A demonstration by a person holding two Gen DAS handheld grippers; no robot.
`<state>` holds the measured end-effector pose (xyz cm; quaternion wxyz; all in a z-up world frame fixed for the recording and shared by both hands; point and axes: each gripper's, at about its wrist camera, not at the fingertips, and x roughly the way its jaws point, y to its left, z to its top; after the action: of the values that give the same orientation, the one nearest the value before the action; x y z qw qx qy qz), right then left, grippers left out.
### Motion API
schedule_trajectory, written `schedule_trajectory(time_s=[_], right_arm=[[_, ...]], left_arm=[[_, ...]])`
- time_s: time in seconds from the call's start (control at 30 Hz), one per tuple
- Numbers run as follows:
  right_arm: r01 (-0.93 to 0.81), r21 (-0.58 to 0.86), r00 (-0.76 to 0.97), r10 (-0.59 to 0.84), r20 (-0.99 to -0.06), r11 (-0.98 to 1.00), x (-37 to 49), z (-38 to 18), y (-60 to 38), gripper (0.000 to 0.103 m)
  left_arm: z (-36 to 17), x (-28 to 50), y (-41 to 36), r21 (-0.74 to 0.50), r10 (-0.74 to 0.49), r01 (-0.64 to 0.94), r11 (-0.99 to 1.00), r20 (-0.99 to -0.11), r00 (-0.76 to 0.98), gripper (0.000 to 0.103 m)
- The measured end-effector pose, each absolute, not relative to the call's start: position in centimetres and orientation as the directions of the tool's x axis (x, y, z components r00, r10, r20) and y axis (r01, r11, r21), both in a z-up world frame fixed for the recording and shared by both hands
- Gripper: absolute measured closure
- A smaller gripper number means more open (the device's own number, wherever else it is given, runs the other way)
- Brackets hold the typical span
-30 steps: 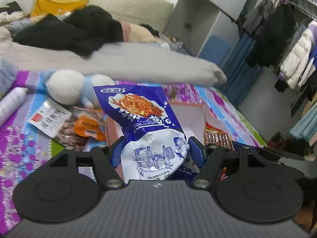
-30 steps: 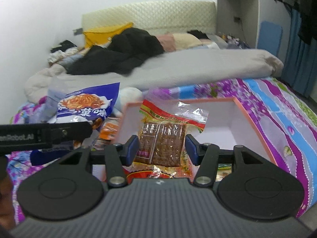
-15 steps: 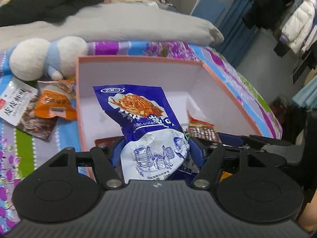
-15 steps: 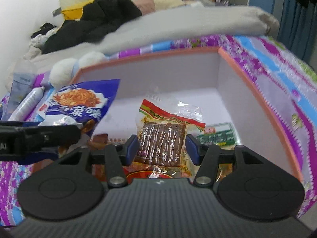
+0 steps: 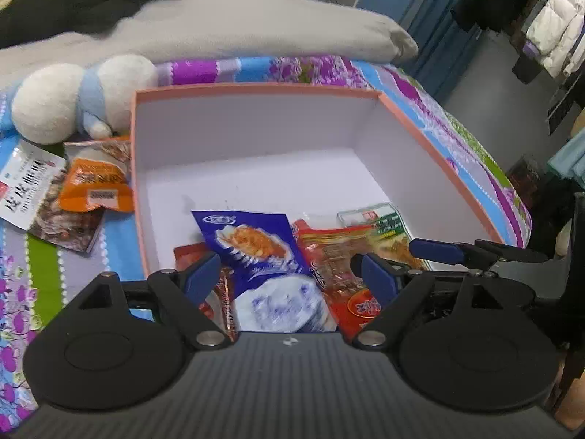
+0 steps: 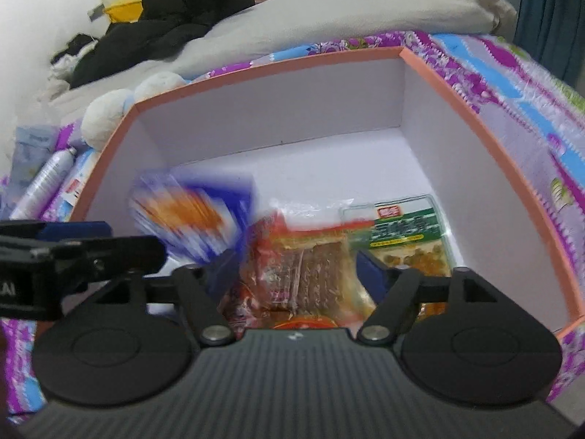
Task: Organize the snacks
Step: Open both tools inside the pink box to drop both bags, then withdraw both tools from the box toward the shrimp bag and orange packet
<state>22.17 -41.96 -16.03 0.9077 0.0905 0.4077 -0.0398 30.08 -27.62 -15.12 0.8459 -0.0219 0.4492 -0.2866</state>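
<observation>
- Outside the box, left: a white-labelled snack packet (image 5: 31,186) and an orange snack packet (image 5: 95,187) lie on the patterned bedspread (image 5: 44,267), just beside the left wall of the pink-rimmed box (image 5: 256,89). A white-and-blue plush toy (image 5: 78,100) rests behind them. These two packets are not yet stowed.
- Left gripper (image 5: 290,280): the jaws have just been opening and now stand spread. The blue noodle packet (image 5: 263,256) lies between them on the box floor, clear of both pads. Judgement: release complete; the packet appears motion-blurred in the right wrist view, so it may not have settled.
- Right gripper (image 6: 298,269): the jaws have just been opening and stand spread. The red-topped clear packet of brown bars (image 6: 303,267) lies between them in the box, with no visible pad pressure. Judgement: release complete.
- Box, right side: a green-labelled packet (image 6: 406,230) lies flat on the floor, touching the red-topped packet.
- Step in hand: deposit of two snacks into the box, at the let-go stage.
- Next move, as a judgement: lift both grippers clear of the box without snagging film. Direct the left gripper to the orange packet beside the box wall; approach low, pinch one edge, as the thin film lies flat on soft bedding.
</observation>
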Motion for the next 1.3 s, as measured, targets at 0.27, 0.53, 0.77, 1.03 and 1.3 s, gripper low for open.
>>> schedule_trajectory(time_s=[0.27,0.53,0.77,1.03,1.3], right_arm=[[0.154,0.141,0.719,-0.013,-0.695,0.978,19.8,-12.1,-41.1,0.028],[0.144,0.137,0.796,-0.032,-0.605,0.98,16.2,-7.3,-38.2,0.028],[0.131,0.135,0.838,-0.037,-0.544,0.982,13.8,-4.4,-35.2,0.028],[0.1,0.136,0.868,-0.02,-0.497,0.986,10.8,-2.5,-31.2,0.028],[0.058,0.133,0.885,0.01,-0.465,0.989,7.5,-2.1,-27.3,0.028]], left_arm=[[-10.7,27.5,-24.6,-0.304,-0.53,0.464,0.832,-0.681,0.505,0.016],[-5.6,23.5,-19.7,-0.313,-0.539,0.447,0.838,-0.599,0.592,0.016],[-2.3,20.3,-14.8,-0.31,-0.534,0.436,0.845,-0.537,0.653,0.016],[-0.4,16.4,-9.9,-0.322,-0.525,0.415,0.851,-0.491,0.695,0.016],[0.1,11.9,-5.6,-0.317,-0.498,0.387,0.866,-0.469,0.73,0.016]])
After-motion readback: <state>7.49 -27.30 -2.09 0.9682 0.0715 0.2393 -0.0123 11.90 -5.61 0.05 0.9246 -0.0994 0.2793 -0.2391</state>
